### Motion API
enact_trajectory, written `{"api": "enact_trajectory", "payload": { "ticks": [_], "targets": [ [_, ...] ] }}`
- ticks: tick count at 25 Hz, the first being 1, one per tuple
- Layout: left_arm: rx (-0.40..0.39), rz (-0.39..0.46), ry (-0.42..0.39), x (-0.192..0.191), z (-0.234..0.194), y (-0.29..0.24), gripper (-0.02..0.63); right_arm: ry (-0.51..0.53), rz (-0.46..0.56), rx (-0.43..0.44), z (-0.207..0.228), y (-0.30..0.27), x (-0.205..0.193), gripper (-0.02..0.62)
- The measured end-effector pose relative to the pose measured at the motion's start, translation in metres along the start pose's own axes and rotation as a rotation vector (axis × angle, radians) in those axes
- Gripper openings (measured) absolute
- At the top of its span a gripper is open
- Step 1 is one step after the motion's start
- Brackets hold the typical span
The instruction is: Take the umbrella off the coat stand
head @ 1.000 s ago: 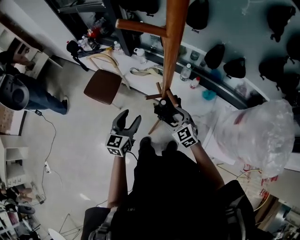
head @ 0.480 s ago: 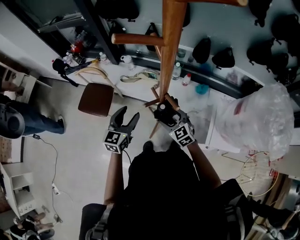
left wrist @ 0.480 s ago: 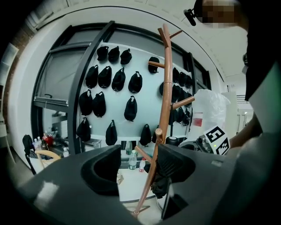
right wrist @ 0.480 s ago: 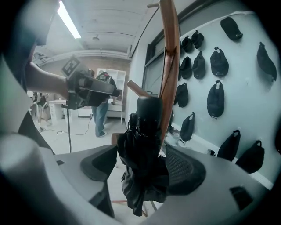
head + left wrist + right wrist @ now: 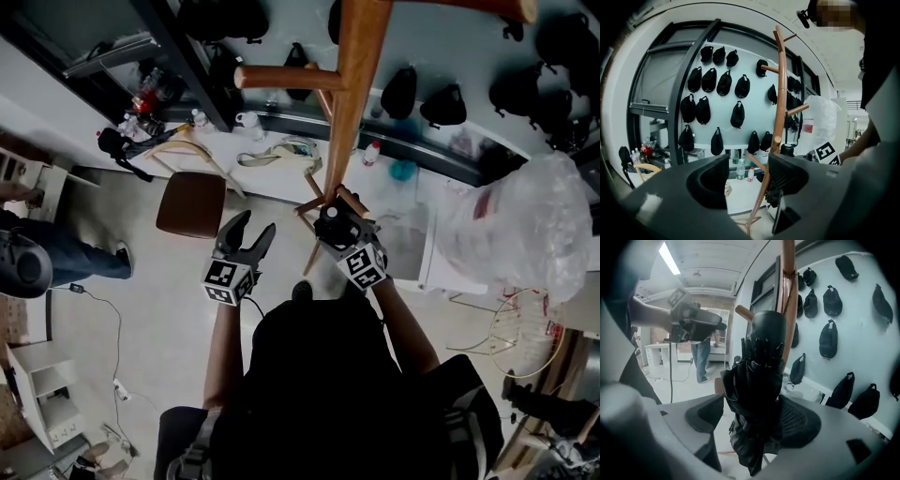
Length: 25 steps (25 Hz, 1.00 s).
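A folded black umbrella [image 5: 757,394] hangs against the wooden coat stand [image 5: 788,296], its round top just under a peg. My right gripper [image 5: 754,420] is open around it; its jaws have just been opening. The umbrella leans on the right pad, and a gap shows at the left pad. In the head view the right gripper [image 5: 336,223] sits at the coat stand [image 5: 352,103], where the umbrella [image 5: 328,216] is a dark lump. My left gripper [image 5: 246,234] is open and empty to the stand's left. In the left gripper view its jaws frame the coat stand [image 5: 779,108].
A brown chair [image 5: 192,202] stands left of the stand's feet. A big clear plastic bag [image 5: 520,234] is at the right. Black caps [image 5: 717,84] hang on the wall behind, above a counter with bottles [image 5: 373,150]. A person in jeans [image 5: 56,258] stands far left.
The right gripper has sunk a little along the stand with the umbrella between its jaws. The left gripper has drifted sideways and stays open and empty.
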<state>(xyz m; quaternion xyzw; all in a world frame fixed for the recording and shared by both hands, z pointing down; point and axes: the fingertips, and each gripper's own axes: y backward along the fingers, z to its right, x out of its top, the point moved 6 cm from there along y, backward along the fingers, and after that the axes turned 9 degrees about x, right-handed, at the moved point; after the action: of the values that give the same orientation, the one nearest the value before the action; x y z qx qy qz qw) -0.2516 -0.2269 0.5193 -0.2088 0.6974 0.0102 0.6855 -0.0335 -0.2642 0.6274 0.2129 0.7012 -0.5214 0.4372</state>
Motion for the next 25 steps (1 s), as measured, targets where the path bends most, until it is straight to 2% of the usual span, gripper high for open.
{"api": "enact_trajectory", "payload": {
  "ticks": [4,7,12,17,25],
  "targets": [
    [-0.015,-0.009,-0.018,-0.002,-0.004,0.002,0.262,-0.019,0.009,-0.023,0.003,-0.006,-0.003,0.357],
    [-0.021,-0.019,-0.027,-0.003,-0.006,0.007,0.262,-0.043,0.038,-0.057,0.006,-0.008,-0.003,0.313],
    [-0.015,-0.034,-0.035,-0.007,-0.013,0.016,0.262,-0.049,0.038,-0.096,0.008,-0.016,-0.004,0.313],
    [-0.020,-0.045,-0.045,-0.009,-0.016,0.024,0.262,-0.100,0.076,-0.101,0.013,-0.024,-0.004,0.297],
    [-0.063,-0.053,-0.062,-0.011,-0.018,0.027,0.262,-0.120,0.109,-0.098,0.011,-0.021,0.002,0.245]
  ]
}}
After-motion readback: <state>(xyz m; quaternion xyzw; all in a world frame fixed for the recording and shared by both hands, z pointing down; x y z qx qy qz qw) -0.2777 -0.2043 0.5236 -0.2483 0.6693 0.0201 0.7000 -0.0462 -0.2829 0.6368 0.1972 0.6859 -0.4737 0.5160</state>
